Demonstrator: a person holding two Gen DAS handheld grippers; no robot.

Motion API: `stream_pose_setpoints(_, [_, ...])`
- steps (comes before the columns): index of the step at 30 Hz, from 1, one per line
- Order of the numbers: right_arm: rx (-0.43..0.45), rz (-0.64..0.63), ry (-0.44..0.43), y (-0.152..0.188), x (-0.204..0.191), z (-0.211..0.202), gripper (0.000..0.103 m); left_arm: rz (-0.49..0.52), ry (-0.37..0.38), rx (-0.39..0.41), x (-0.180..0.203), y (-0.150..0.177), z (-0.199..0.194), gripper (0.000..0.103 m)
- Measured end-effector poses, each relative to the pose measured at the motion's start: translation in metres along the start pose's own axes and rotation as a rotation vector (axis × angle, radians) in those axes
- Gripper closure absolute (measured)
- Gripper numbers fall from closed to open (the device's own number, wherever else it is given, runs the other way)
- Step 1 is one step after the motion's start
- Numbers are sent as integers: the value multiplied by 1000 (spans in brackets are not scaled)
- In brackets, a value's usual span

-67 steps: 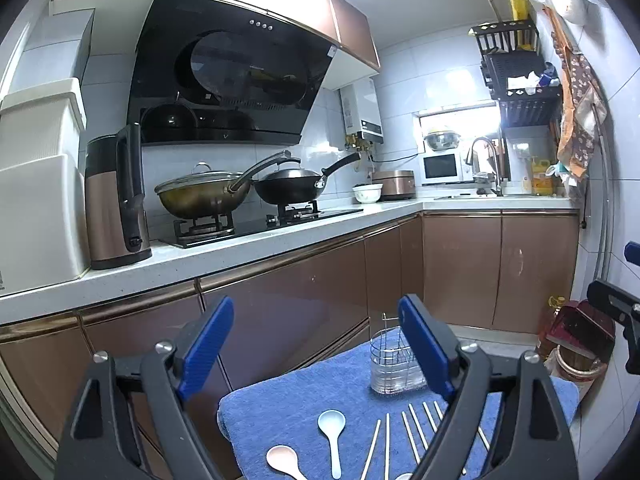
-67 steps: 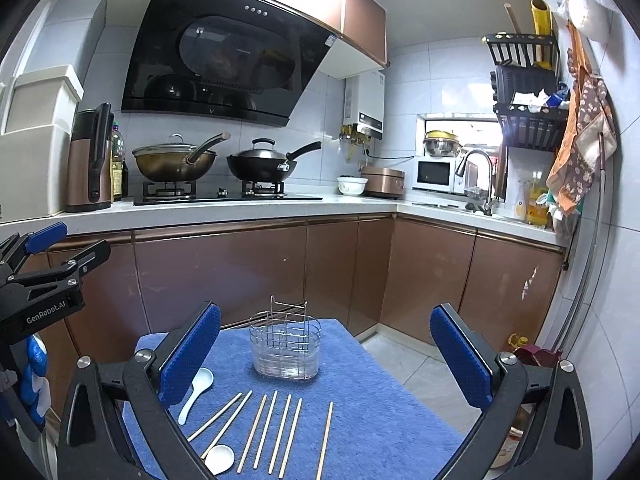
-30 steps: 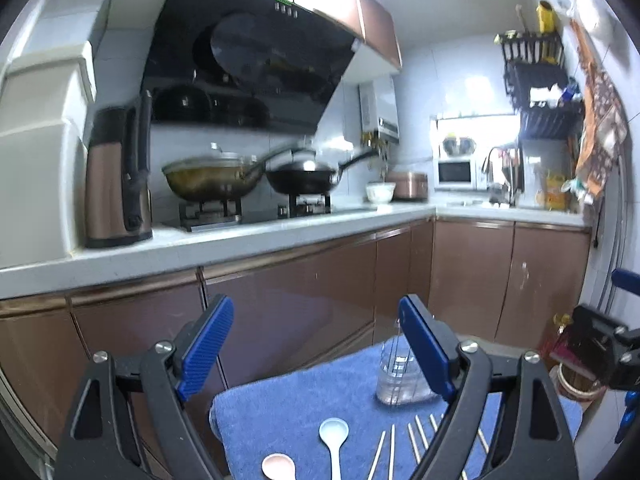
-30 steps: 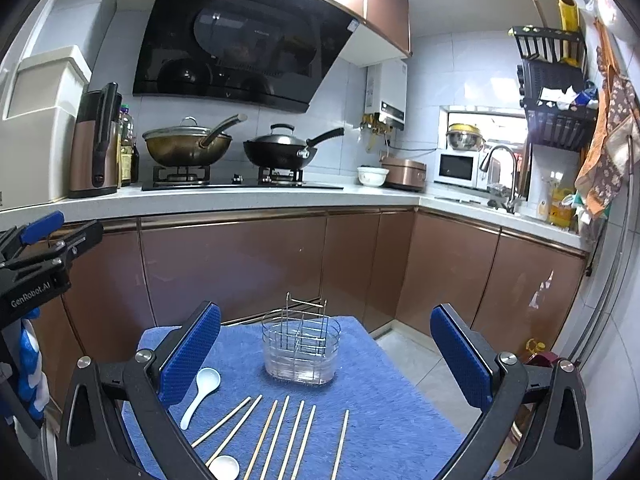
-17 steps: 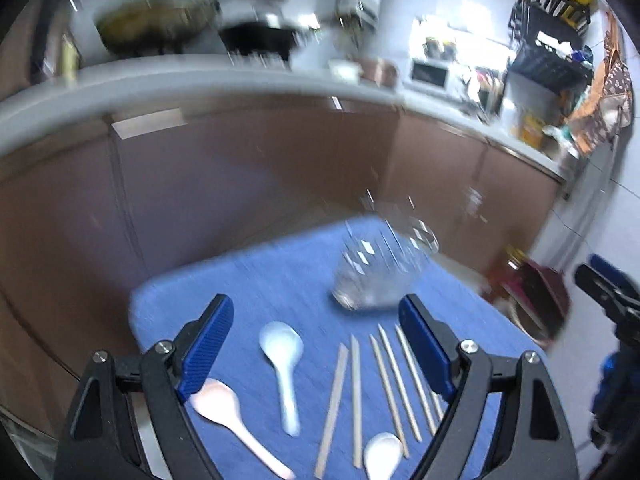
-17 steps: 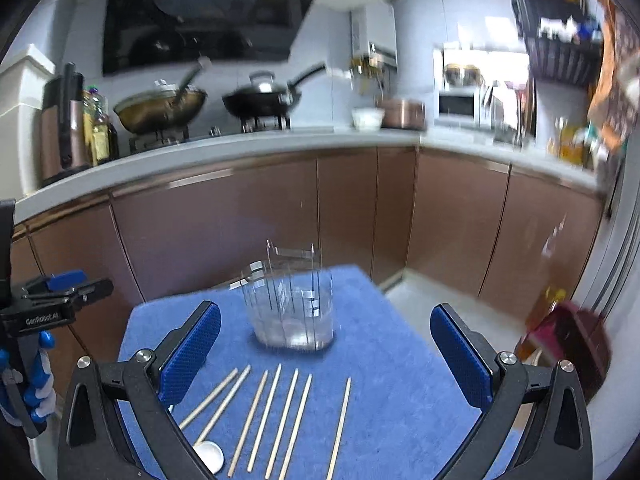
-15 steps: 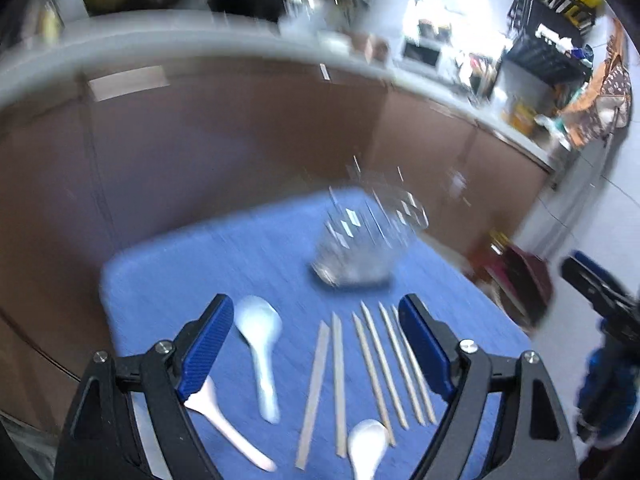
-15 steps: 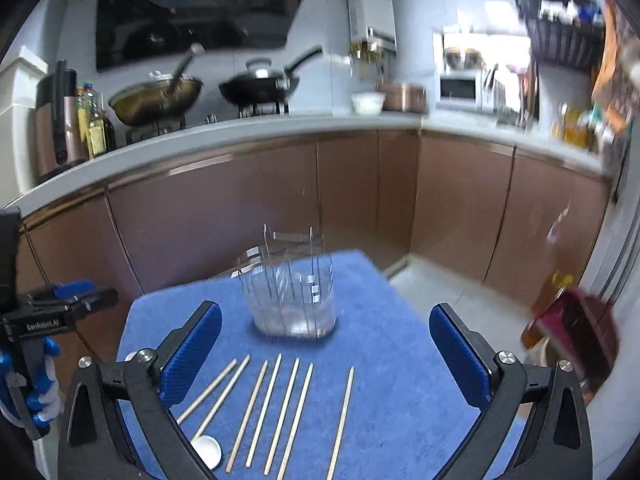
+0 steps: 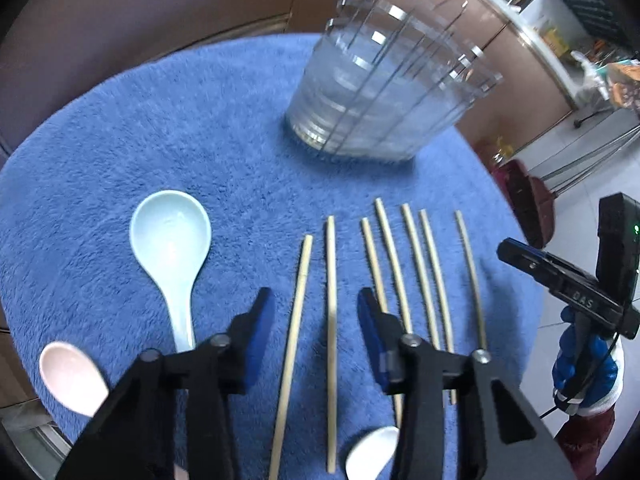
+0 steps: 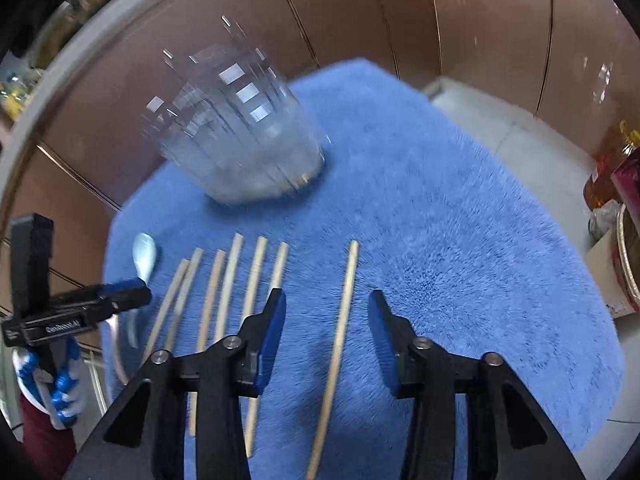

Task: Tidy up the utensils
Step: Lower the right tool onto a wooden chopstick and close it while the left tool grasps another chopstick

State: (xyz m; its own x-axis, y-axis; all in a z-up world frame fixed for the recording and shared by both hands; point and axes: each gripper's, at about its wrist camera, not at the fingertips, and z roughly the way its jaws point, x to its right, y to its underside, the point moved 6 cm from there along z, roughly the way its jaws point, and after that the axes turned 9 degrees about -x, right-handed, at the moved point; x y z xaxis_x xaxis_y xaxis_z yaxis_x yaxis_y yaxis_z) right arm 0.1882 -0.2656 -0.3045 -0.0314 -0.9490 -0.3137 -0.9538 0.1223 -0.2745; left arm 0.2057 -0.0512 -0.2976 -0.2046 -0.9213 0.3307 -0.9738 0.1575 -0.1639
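Note:
Several wooden chopsticks lie side by side on a blue fleece mat (image 9: 200, 140). My left gripper (image 9: 316, 304) is open, low over the mat, its jaws on either side of the two leftmost chopsticks (image 9: 331, 312). My right gripper (image 10: 326, 308) is open, its jaws on either side of the lone rightmost chopstick (image 10: 340, 336). A clear utensil holder with a wire rack (image 9: 380, 92) stands at the far side of the mat; it also shows in the right wrist view (image 10: 240, 136). A pale blue spoon (image 9: 172, 248), a pink spoon (image 9: 72, 376) and a white spoon (image 9: 372, 456) lie on the mat.
Brown cabinet doors (image 10: 460, 20) stand behind the mat. A red container (image 9: 524, 208) and an amber bottle (image 10: 604, 176) sit on the tiled floor to the right. The mat's edges drop off on all sides.
Both grippers have tilted down from facing the kitchen and dropped low over the mat. Their jaws have narrowed, each now on either side of chopsticks.

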Motion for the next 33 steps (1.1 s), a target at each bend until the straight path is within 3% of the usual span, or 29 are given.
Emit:
stream_pose_setpoints(6, [-88,15,22,-12,12,27,71,2,-60,-63,-3,-12,23,82])
stream_pose_setpoints(15, [-152,4,78,-39,13,55,78,23,-129,-81,5,-33,44,92])
stream_pose_setpoints(23, [-156,-20,151,-39,1,59,96,54,-193,-25,25,-34,55,98])
stream_pose_setpoints(29, [-115,-14,116,-27,-5,41,97,70,-193,60,30,-20,34,98])
stream_pose_setpoints(33, [-34,-40,71,-17,-18,2,97,69,-162,161,38,-11,-1,98])
